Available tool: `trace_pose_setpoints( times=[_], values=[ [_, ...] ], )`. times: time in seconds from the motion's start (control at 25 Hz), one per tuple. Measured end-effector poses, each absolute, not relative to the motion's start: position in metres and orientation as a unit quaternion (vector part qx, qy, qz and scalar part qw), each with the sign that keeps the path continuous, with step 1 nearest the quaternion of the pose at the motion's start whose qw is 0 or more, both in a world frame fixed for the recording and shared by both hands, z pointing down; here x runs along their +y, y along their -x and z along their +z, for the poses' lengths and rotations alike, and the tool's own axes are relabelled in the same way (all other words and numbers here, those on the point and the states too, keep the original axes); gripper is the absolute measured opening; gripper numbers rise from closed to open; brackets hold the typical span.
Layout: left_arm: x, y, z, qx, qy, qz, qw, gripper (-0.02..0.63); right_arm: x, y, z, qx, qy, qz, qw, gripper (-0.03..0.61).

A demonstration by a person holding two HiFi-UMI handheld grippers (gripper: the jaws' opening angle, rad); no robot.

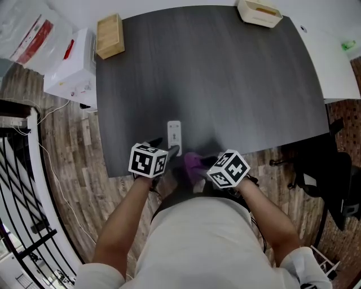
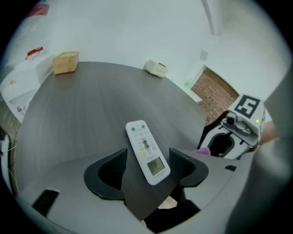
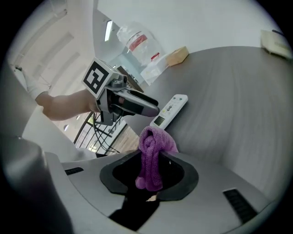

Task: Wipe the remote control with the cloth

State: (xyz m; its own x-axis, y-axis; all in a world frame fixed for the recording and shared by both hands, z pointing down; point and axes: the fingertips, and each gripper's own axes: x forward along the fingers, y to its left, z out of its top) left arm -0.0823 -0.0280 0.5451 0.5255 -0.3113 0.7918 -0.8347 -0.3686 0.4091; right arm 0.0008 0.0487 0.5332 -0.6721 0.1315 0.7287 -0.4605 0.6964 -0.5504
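Your L gripper (image 2: 147,171) has its jaws apart. The black ribbed pads sit either side of the near end of the remote (image 2: 147,151) w/o clamping it. One pad stands clear of it and the other is just beside its edge; I can't tell if that one touches.

The remote is a slim white plastic bar w/ rounded corners. It lies flat on the table (image 1: 225,84) close to the near edge, pointing away from you. The small grey screen is at the end nearest you, and the buttons run up the far half, two of them green at the top.

Your R gripper (image 3: 150,171) is clamped on the cloth (image 3: 151,155), the jaws drawn in tight on it. The cloth is purple w/ a nubby, looped weave, bunched into a thick fold that stands up out of the jaws. In the head view it sits just right of the remote's near end, at the table edge. Both grippers are close together there, angled down, their cubes showing black-and-white square markers.

The tabletop is dark grey w/ fine straight grain, matte, w/ rounded corners.

- Far-left corner: a light wooden block (image 1: 110,35), rectangular.
- Far edge: a cream box (image 1: 259,12) w/ rounded sides.
- Off the table to the left: a white carton (image 1: 73,65) and a clear plastic bag (image 1: 28,34) w/ red print.
- Under it all: a wood-plank floor (image 1: 67,169).
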Motion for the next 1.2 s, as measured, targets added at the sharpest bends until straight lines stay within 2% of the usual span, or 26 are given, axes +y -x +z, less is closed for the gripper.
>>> trace_pose_setpoints(
  times=[0.12,0.28,0.48,0.52,0.72,0.8,1.2],
  values=[
    [-0.045,0.073,0.553,-0.411,-0.747,0.335,0.401,0.298,0.038,-0.006,0.531,-0.835,-0.126,0.373,0.384,0.114],
    [-0.054,0.067,0.572,-0.446,-0.721,0.379,0.371,0.307,0.028,-0.011,0.528,-0.837,-0.147,0.372,0.375,0.114],
    [-0.054,0.067,0.579,-0.474,-0.704,0.395,0.351,0.299,0.025,-0.019,0.528,-0.837,-0.156,0.372,0.371,0.114],
    [-0.054,0.066,0.579,-0.471,-0.710,0.390,0.349,0.276,0.024,-0.021,0.528,-0.836,-0.158,0.372,0.370,0.114],
    [-0.052,0.068,0.571,-0.449,-0.738,0.292,0.411,0.255,0.013,-0.030,0.526,-0.842,-0.174,0.366,0.357,0.114],
    [-0.050,0.074,0.572,-0.448,-0.736,0.288,0.418,0.256,0.006,-0.033,0.526,-0.842,-0.181,0.365,0.353,0.114],
    [-0.056,0.084,0.576,-0.482,-0.711,0.422,0.290,0.258,0.008,-0.022,0.532,-0.840,-0.168,0.362,0.367,0.114]
  ],
)
